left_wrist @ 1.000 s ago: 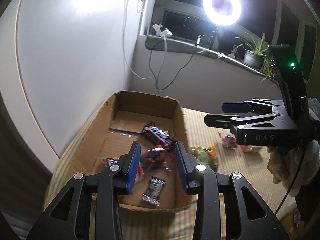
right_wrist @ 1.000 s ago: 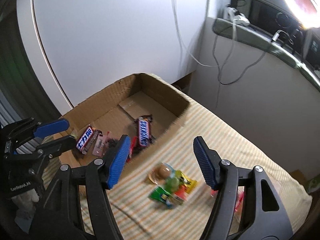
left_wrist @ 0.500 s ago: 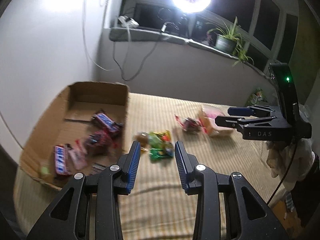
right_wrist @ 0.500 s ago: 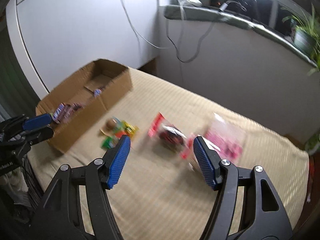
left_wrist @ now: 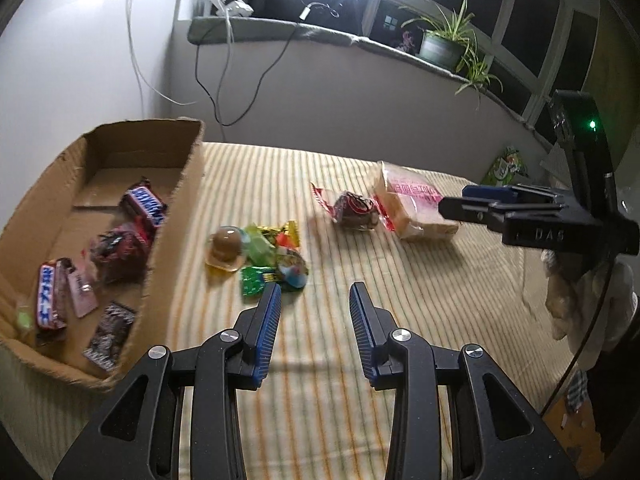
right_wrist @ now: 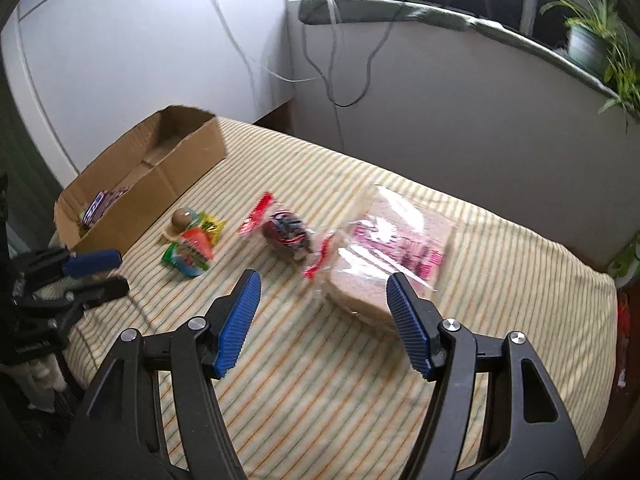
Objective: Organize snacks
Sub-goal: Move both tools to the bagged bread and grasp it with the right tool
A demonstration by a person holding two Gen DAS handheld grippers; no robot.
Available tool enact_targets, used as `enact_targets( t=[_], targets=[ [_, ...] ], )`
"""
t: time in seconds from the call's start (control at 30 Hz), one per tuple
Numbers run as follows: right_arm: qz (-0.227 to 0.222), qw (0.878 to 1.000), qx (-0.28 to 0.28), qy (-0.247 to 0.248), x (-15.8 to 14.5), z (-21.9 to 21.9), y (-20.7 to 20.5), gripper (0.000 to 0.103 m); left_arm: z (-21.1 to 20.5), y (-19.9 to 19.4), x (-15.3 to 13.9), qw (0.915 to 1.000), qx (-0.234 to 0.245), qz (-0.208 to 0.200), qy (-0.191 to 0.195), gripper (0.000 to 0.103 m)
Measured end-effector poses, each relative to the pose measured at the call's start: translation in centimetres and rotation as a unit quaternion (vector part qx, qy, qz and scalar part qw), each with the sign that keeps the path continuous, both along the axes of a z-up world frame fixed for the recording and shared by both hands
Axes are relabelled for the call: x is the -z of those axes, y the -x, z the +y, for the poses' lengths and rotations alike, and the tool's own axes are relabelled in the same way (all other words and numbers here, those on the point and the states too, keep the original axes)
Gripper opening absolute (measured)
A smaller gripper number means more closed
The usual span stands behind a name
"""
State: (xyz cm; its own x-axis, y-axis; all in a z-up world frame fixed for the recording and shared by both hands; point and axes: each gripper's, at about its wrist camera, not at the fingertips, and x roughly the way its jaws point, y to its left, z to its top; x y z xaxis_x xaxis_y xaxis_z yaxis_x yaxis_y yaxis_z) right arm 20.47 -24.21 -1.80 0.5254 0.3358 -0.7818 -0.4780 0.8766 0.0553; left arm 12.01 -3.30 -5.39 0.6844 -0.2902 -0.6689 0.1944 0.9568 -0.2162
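Right gripper is basically lined up on the bread pack, left one is closer to the candy pile

The right gripper (right_wrist: pixel 322 322) hangs spread wide with nothing in it, and the wrapped bread pack (right_wrist: pixel 390 258) lies flat on the striped cloth (right_wrist: pixel 320 392) straight ahead of its fingertips, slightly toward the right finger. Its long side looks to run roughly along the fingers, so I'd guess a straight drop works. The left gripper (left_wrist: pixel 315 322) is released too, with the candy pile (left_wrist: pixel 262 254) ahead and a bit left. The cardboard box (left_wrist: pixel 176 216), already holding bars, sits far left of both.
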Motion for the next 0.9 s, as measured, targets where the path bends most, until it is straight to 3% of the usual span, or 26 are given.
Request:
enact_targets(
  t=[0.1, 0.13, 0.2, 0.47, 0.77, 0.9],
  targets=[
    [0.009, 1.0, 0.021, -0.008, 0.4, -1.6, -0.9, 0.068, -1.1, -0.8, 0.2, 0.9999, 0.013, 0.003, 0.004, 0.037],
    [0.015, 0.999, 0.029, -0.01, 0.6, -2.2, -1.2, 0.074, -1.5, -1.1, 0.2, 0.9998, 0.018, 0.003, 0.005, 0.048],
    [0.027, 0.998, 0.046, -0.019, 1.2, -3.4, -1.8, 0.085, -2.3, -1.6, 0.2, 0.9995, 0.027, 0.001, 0.014, 0.058],
    [0.078, 0.99, 0.074, -0.09, 2.9, -7.0, -3.7, 0.085, -5.2, -5.9, 0.7, 0.9927, 0.068, 0.034, 0.094, 0.059],
    [0.139, 0.969, 0.1, -0.18, 5.0, -9.0, -7.3, 0.085, -8.7, -9.7, 0.6, 0.9907, 0.101, 0.035, 0.084, 0.059],
    [0.152, 0.965, 0.101, -0.186, 5.8, -8.6, -8.1, 0.085, -10.2, -11.5, 1.2, 0.9902, 0.11, 0.043, 0.075, 0.059]
  ],
)
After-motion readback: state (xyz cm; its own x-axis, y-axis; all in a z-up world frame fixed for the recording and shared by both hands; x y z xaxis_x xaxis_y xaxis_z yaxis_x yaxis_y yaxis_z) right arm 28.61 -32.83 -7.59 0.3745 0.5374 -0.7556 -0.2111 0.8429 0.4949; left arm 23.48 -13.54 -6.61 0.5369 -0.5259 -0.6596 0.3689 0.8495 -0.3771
